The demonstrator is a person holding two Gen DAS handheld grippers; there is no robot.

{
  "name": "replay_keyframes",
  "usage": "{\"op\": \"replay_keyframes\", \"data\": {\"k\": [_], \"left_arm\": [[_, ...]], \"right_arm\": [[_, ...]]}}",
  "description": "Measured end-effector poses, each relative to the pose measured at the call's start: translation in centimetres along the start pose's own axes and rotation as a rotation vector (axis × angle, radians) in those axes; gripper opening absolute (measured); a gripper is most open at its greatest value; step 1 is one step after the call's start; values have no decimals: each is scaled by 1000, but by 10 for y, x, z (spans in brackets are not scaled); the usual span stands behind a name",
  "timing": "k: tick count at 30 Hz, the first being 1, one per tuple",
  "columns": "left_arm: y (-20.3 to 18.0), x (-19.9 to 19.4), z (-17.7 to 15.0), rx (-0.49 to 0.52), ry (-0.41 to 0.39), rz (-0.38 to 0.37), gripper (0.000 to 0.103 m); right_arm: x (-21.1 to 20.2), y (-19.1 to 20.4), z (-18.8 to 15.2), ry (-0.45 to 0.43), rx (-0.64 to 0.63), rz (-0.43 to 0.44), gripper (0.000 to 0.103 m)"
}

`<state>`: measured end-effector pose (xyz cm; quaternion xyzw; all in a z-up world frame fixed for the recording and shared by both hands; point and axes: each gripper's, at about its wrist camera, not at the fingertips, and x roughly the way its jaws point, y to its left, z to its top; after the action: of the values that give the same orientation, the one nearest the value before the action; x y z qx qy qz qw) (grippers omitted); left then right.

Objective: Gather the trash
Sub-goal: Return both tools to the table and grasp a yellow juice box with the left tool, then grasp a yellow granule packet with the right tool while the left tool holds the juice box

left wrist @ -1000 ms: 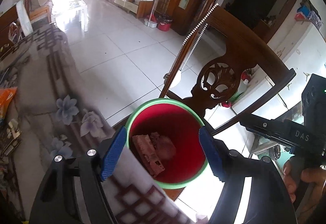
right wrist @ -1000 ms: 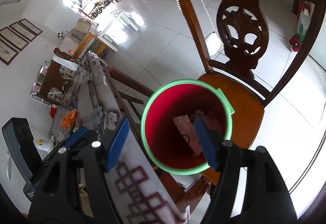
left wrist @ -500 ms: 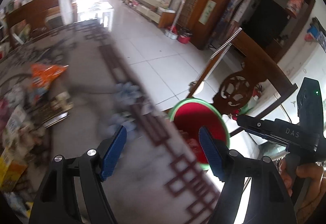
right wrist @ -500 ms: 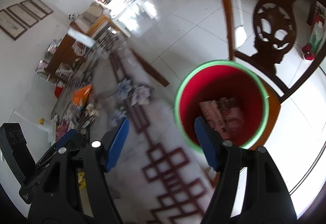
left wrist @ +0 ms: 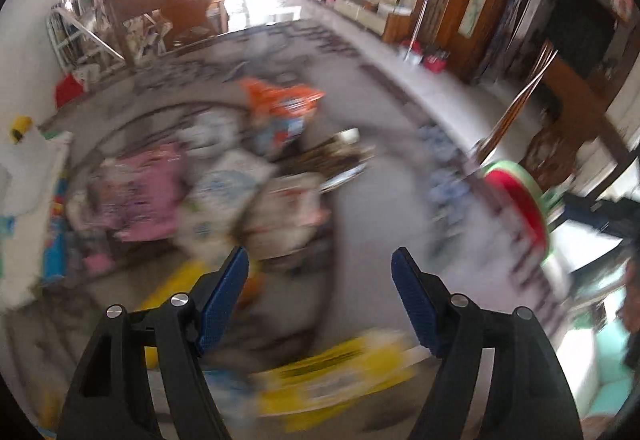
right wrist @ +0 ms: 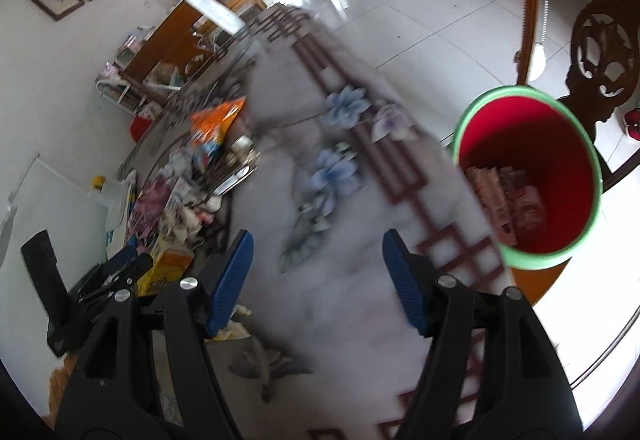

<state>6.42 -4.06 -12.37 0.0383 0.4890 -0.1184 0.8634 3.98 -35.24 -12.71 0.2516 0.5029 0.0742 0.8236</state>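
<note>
A red bin with a green rim (right wrist: 528, 175) stands on a wooden chair beside the table, with wrappers lying in its bottom. In the blurred left wrist view the same bin (left wrist: 520, 199) shows at the right edge. A heap of wrappers and packets (left wrist: 224, 191) lies on the table, with an orange bag (left wrist: 280, 99) behind it and a yellow packet (left wrist: 340, 372) near the front. My left gripper (left wrist: 320, 296) hangs open over the heap, empty. My right gripper (right wrist: 316, 276) is open and empty above the flowered tablecloth (right wrist: 332, 167). The trash heap (right wrist: 180, 199) lies to its left.
The carved wooden chair (right wrist: 600, 51) stands against the table's edge, with tiled floor (right wrist: 400, 11) beyond. A wooden sideboard (left wrist: 172, 7) with clutter lines the far wall. A white box with a yellow-capped thing (left wrist: 20, 123) sits at the table's left.
Both grippers have swung left from over the bin to over the table. The bin has slid to the right of both views and the trash heap has come into view. Jaws unchanged.
</note>
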Motion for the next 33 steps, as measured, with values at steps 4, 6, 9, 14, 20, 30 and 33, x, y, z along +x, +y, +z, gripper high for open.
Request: {"op": "replay_keyframes", "data": {"k": [4, 6, 9, 14, 20, 30, 33], "left_arm": [[40, 9, -9, 85, 72, 82, 70], [56, 14, -14, 112, 109, 103, 69], [73, 28, -20, 131, 167, 106, 65], [77, 46, -30, 136, 242, 70, 54], [72, 47, -33, 66, 253, -18, 38], [64, 50, -34, -59, 263, -57, 38], [63, 51, -32, -75, 254, -58, 38]], "right_arm": [[6, 18, -15, 15, -21, -4, 65], [7, 23, -20, 19, -25, -7, 65], [8, 28, -26, 20, -27, -13, 65], [6, 35, -31, 15, -25, -17, 65], [12, 45, -37, 31, -37, -22, 65], [58, 107, -61, 218, -360, -16, 65], [74, 131, -71, 269, -495, -16, 65]]}}
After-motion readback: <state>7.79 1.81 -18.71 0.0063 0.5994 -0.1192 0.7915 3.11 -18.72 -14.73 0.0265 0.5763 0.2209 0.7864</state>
